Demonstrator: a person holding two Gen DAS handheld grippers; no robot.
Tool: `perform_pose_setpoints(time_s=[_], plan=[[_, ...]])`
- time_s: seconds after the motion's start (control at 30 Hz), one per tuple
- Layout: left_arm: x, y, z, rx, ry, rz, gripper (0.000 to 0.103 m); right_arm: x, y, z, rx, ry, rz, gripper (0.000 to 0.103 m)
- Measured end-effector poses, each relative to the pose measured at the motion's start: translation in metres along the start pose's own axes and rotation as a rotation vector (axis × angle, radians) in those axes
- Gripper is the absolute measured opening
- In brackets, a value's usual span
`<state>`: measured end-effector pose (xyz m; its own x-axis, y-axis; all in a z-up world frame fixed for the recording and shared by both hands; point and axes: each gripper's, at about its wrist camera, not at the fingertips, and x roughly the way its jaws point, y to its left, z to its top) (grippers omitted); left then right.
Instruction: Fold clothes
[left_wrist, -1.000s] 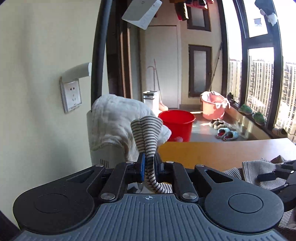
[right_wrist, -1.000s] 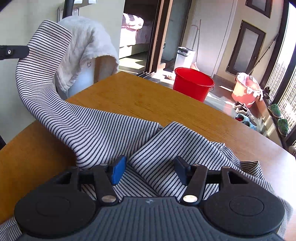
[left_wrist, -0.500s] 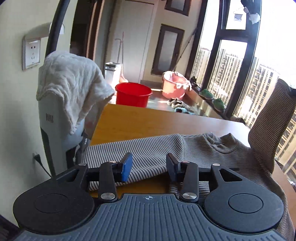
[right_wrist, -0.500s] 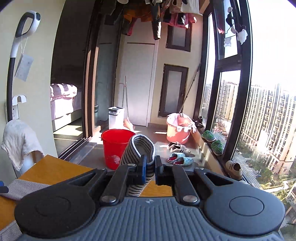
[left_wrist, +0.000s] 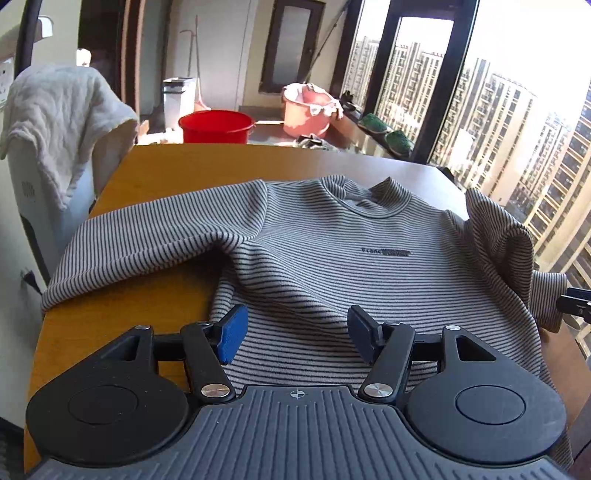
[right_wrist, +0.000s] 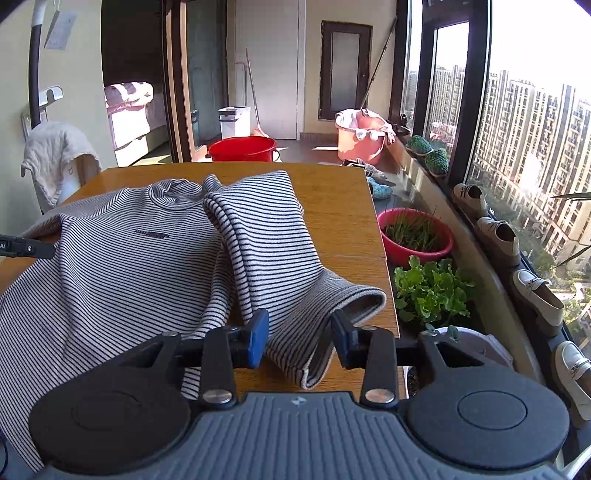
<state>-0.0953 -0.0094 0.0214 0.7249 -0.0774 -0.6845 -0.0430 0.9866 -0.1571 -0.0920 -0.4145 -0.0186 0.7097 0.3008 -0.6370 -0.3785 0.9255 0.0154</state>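
Grey-and-black striped long-sleeved shirt (left_wrist: 332, 251) lies flat, front up, on the brown wooden bench (left_wrist: 207, 162), its round neck pointing to the far edge. Small dark letters run across its chest. One sleeve (left_wrist: 147, 240) stretches out to the bench's left edge. The other sleeve (right_wrist: 280, 258) lies along the right side of the shirt, and its cuff (right_wrist: 343, 314) sticks up a little near the bench's right edge.

Over the bottom part of the shirt hangs the left gripper (left_wrist: 293, 338). Its fingers (left_wrist: 232, 334) have just been opening, stand wide apart and hold nothing; striped cloth shows between them but the blue pads do not press it.

By the cuff is the right gripper (right_wrist: 300, 341). Its fingers (right_wrist: 256, 341) have just been opening too. The cuff sits in the gap, loose, and the pads do not squeeze it.

Off the bench's left side, a white towel (left_wrist: 62, 122) hangs over a white machine. On the floor behind stand a red bucket (left_wrist: 216, 127) and a pink tub (left_wrist: 306, 114). Green plants (right_wrist: 428, 291) and pale shoes (right_wrist: 498, 236) line the window ledge on the right.
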Motion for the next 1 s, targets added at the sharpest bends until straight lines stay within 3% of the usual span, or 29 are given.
perform_pose_setpoints(time_s=[0.03, 0.2, 0.3, 0.47, 0.67, 0.77, 0.8, 0.83, 0.9, 1.0], plan=[[0.004, -0.004, -0.003, -0.001, 0.011, 0.004, 0.065, 0.001, 0.005, 0.0, 0.0, -0.005, 0.03, 0.057], [0.022, -0.019, -0.01, 0.035, 0.015, 0.03, 0.064, 0.032, 0.033, 0.0, 0.01, 0.047, 0.146, 0.057], [0.03, -0.018, -0.004, 0.043, 0.017, 0.019, 0.064, 0.042, 0.054, -0.008, -0.002, 0.069, 0.169, 0.058], [0.049, -0.007, 0.014, 0.003, 0.005, -0.006, 0.065, 0.066, 0.072, 0.012, -0.078, 0.063, 0.136, 0.059], [0.073, -0.002, 0.033, -0.039, -0.031, 0.011, 0.066, 0.111, 0.057, 0.048, -0.06, 0.056, 0.089, 0.06], [0.057, 0.016, 0.034, -0.147, -0.025, -0.037, 0.064, 0.117, 0.058, 0.054, -0.105, 0.028, 0.044, 0.065], [0.046, 0.026, 0.032, -0.188, -0.037, -0.061, 0.067, 0.116, 0.058, 0.052, -0.11, 0.021, 0.04, 0.066], [0.031, 0.038, 0.028, -0.225, -0.06, -0.071, 0.076, 0.116, 0.055, 0.05, -0.108, 0.014, 0.041, 0.067], [-0.004, 0.072, 0.016, -0.305, -0.124, -0.034, 0.089, 0.115, 0.05, 0.047, -0.108, -0.002, 0.048, 0.071], [-0.043, 0.132, -0.006, -0.482, -0.146, 0.044, 0.089, 0.112, 0.044, 0.045, -0.097, 0.0, 0.06, 0.072]])
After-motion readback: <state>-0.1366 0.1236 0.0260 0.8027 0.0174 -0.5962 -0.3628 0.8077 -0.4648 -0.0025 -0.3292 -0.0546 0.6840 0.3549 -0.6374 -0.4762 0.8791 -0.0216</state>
